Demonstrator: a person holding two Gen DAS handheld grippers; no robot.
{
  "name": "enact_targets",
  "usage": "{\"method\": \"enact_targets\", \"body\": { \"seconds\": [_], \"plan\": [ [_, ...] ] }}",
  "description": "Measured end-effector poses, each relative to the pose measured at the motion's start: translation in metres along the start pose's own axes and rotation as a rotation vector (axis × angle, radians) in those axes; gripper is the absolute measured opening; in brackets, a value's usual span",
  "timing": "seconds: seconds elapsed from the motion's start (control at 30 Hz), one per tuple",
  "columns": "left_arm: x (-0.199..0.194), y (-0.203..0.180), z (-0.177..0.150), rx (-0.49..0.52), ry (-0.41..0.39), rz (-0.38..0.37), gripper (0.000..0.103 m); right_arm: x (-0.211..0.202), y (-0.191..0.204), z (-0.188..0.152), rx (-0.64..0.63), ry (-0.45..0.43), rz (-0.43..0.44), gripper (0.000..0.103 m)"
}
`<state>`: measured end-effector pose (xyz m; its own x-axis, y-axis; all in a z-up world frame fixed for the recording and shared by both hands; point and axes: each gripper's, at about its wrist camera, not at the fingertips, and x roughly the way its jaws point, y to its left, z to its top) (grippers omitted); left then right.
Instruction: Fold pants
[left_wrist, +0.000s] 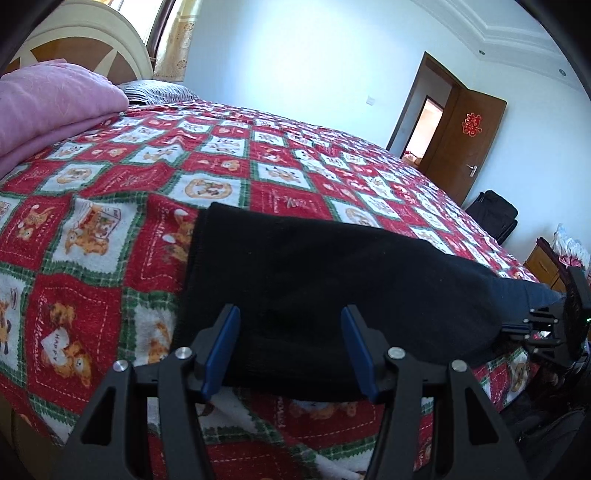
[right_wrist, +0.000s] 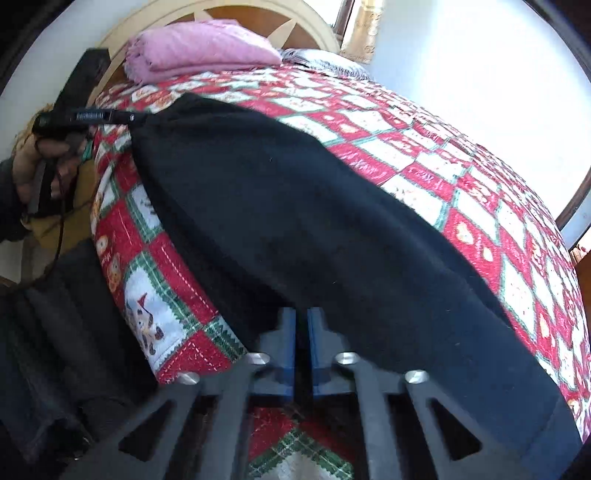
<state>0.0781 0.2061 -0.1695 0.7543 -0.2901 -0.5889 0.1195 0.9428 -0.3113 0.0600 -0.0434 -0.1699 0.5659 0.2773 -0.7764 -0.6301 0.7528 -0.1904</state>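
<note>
Black pants (left_wrist: 332, 280) lie flat along the near side of a bed with a red, white and green patchwork bedspread (left_wrist: 110, 221). My left gripper (left_wrist: 290, 332) is open, and its blue pads (left_wrist: 221, 350) straddle one end of the pants without pressing on it. In the right wrist view the pants (right_wrist: 295, 206) stretch away towards the headboard. My right gripper (right_wrist: 301, 332) is shut on their near edge, with dark cloth between the pads. The left gripper (right_wrist: 129, 118) shows at the pants' far corner, held by a hand (right_wrist: 48, 162). The right gripper (left_wrist: 535, 326) appears at the pants' right end.
A folded pink blanket (left_wrist: 55, 107) lies by the curved headboard (right_wrist: 288, 22). An open brown door (left_wrist: 465, 147), a black bag (left_wrist: 491, 214) and a wooden bedside unit (left_wrist: 543, 266) stand beyond the bed. Dark clothing (right_wrist: 55, 314) hangs beside the bed edge.
</note>
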Motion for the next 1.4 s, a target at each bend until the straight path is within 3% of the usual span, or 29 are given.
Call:
{"method": "enact_targets", "body": {
  "seconds": [0.17, 0.3, 0.53, 0.73, 0.8, 1.0, 1.07, 1.2, 1.33, 1.4],
  "plan": [
    [-0.002, 0.006, 0.0, -0.015, -0.002, -0.01, 0.06, -0.017, 0.008, -0.003, -0.021, -0.002, 0.016, 0.003],
    [-0.001, 0.004, 0.0, -0.011, -0.003, -0.007, 0.06, 0.006, 0.01, -0.013, -0.018, 0.062, 0.016, 0.003],
    [-0.011, -0.002, 0.005, -0.004, -0.018, 0.004, 0.06, 0.005, 0.012, -0.017, -0.01, 0.051, 0.015, 0.003],
    [-0.016, -0.031, 0.014, 0.055, -0.037, -0.031, 0.061, 0.007, 0.013, -0.02, 0.001, 0.046, 0.012, 0.003],
    [-0.015, -0.044, 0.016, 0.078, -0.036, -0.043, 0.071, 0.005, 0.014, -0.018, 0.001, 0.039, 0.009, 0.003],
    [0.0, -0.077, 0.017, 0.116, -0.008, -0.116, 0.071, 0.013, 0.015, -0.02, -0.007, 0.067, 0.023, 0.004],
    [0.007, -0.093, 0.017, 0.138, 0.006, -0.145, 0.071, 0.008, 0.013, -0.017, -0.002, 0.062, 0.024, 0.006],
    [0.024, -0.132, 0.013, 0.202, 0.042, -0.222, 0.072, -0.016, -0.01, -0.028, 0.063, 0.06, -0.004, 0.042],
    [0.039, -0.166, 0.008, 0.25, 0.078, -0.297, 0.072, -0.063, -0.058, -0.055, 0.205, 0.021, -0.114, 0.042],
    [0.044, -0.183, 0.004, 0.277, 0.097, -0.337, 0.071, -0.099, -0.096, -0.079, 0.342, -0.002, -0.205, 0.042]
  ]
}}
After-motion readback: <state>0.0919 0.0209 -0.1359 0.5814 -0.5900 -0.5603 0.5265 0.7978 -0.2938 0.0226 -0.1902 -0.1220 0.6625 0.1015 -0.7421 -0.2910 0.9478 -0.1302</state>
